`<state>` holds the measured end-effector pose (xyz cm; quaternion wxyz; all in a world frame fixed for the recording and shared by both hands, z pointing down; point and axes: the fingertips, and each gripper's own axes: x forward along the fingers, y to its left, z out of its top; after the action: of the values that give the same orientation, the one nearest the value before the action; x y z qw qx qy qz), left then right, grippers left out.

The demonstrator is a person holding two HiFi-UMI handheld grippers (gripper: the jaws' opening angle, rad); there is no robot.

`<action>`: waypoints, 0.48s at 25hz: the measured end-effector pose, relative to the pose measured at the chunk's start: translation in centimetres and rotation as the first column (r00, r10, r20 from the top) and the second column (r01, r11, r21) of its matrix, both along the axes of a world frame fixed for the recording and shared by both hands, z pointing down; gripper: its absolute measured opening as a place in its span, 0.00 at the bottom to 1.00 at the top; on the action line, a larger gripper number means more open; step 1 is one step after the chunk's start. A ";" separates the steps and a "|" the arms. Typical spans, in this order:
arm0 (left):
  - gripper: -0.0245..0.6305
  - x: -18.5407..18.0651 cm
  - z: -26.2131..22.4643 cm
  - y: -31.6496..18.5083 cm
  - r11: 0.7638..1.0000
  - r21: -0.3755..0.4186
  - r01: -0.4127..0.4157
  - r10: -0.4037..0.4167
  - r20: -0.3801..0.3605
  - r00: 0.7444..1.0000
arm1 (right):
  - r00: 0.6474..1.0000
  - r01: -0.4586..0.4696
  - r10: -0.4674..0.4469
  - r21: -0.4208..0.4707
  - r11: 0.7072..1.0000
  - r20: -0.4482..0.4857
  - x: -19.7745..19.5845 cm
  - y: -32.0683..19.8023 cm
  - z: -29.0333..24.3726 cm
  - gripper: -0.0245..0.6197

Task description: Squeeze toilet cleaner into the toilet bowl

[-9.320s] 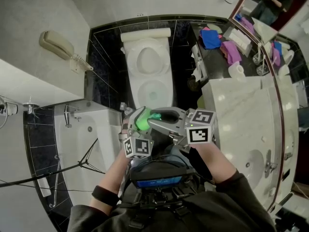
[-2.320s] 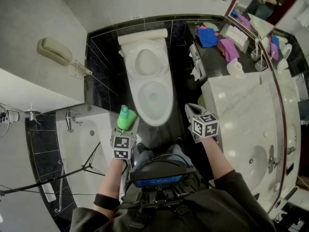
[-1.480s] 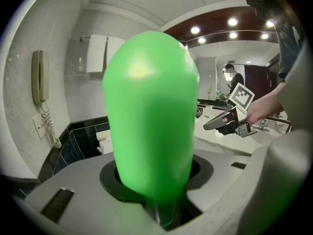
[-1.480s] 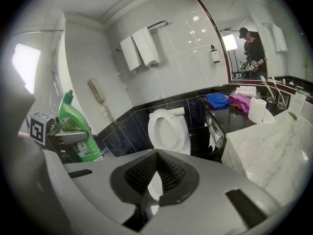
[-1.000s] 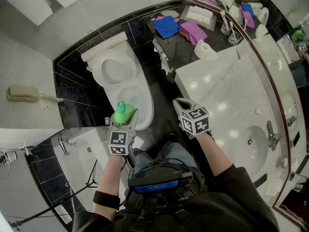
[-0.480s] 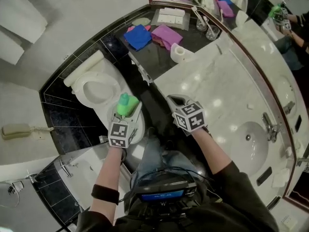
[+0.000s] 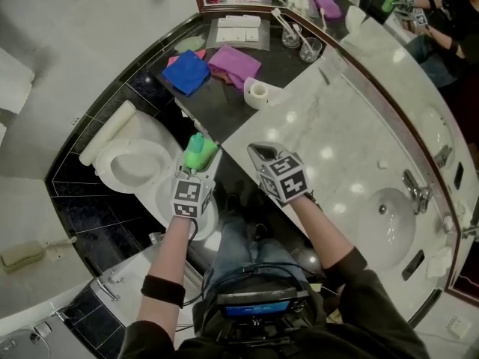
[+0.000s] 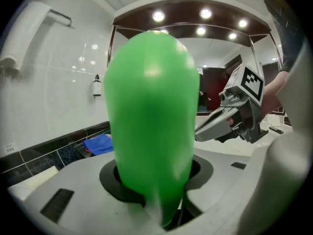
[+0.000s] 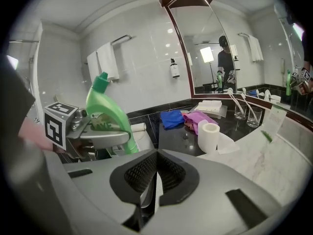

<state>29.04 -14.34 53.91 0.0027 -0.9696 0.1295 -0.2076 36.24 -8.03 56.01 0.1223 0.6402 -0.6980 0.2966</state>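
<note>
The green toilet cleaner bottle (image 7: 197,152) stands upright between the jaws of my left gripper (image 7: 199,158), which is shut on its body. It fills the left gripper view as a green bottle (image 8: 149,116), and the right gripper view shows the bottle (image 9: 106,115) with its cap on. The white toilet (image 7: 127,164) lies at left with its seat open, its front rim under my left hand. My right gripper (image 7: 257,152) is shut and empty, level with the bottle and a little to its right, near the marble counter's corner. Its jaws (image 9: 155,179) meet edge to edge.
A marble vanity counter (image 7: 352,148) with a basin (image 7: 389,217) fills the right. A dark shelf ahead carries a toilet paper roll (image 7: 258,93), a blue cloth (image 7: 185,72), a purple cloth (image 7: 233,63) and glasses (image 7: 299,45). A bathtub corner (image 7: 123,275) sits lower left.
The view has swung from the toilet toward the vanity. Both grippers moved along with it, the left still holding the bottle. The toilet has slid to the left of the picture.
</note>
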 end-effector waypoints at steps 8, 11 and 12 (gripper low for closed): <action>0.33 6.0 2.7 -5.1 0.997 0.012 -0.077 0.077 -0.003 0.997 | 1.000 -0.028 0.028 -0.018 0.999 0.008 3.1 -5.8 2.9 0.05; 0.33 8.1 3.7 -7.1 0.995 0.021 -0.097 0.098 -0.020 0.995 | 0.999 -0.049 0.049 -0.020 0.999 0.023 4.2 -7.8 4.3 0.05; 0.33 8.8 4.0 -7.7 0.995 0.023 -0.101 0.101 -0.028 0.994 | 0.998 -0.055 0.056 -0.022 0.998 0.026 4.6 -8.4 4.8 0.05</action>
<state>37.80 -22.06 57.95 0.0216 -0.9777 0.0826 -0.1917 40.80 -16.40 60.77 0.1116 0.6541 -0.6783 0.3158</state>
